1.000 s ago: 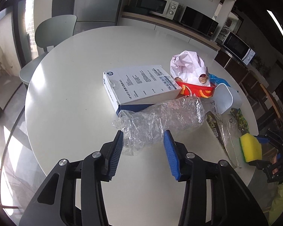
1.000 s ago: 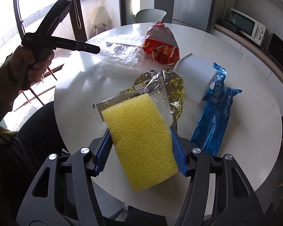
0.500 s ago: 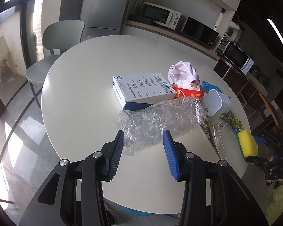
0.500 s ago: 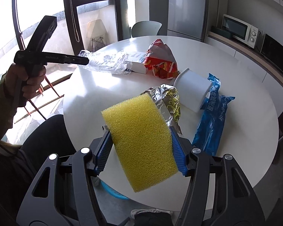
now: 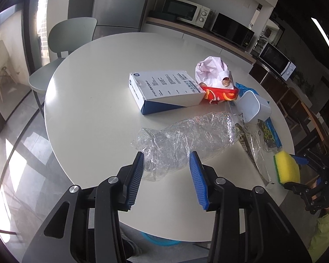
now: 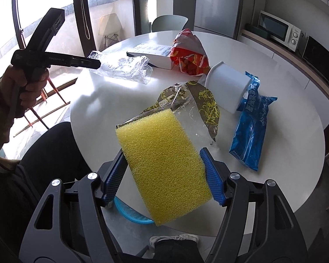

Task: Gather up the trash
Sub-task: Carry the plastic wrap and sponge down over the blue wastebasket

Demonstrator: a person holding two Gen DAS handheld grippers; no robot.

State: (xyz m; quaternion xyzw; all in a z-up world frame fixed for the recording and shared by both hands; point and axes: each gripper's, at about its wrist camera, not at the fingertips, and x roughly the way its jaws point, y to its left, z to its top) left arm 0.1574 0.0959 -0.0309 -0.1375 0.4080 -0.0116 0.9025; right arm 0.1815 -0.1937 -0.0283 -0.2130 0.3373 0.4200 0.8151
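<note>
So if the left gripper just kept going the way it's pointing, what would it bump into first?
Probably the crumpled clear plastic wrap: its near end already lies between the left gripper pads. Beyond it sits the white box, though depth is hard to judge.

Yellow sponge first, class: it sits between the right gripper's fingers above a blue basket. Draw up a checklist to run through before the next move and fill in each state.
1. Yellow sponge between the right gripper fingers: ok; jaws opening.
2. Blue basket under the sponge: ok, partly hidden.
3. Sponge lined up to fall inside the basket: cannot tell.
4. Clear plastic bag between the left gripper pads: ok.
5. Left pads pressing the bag: cannot tell.
6. Table cleared of trash: not ok; white box and blue wrapper remain.
</note>
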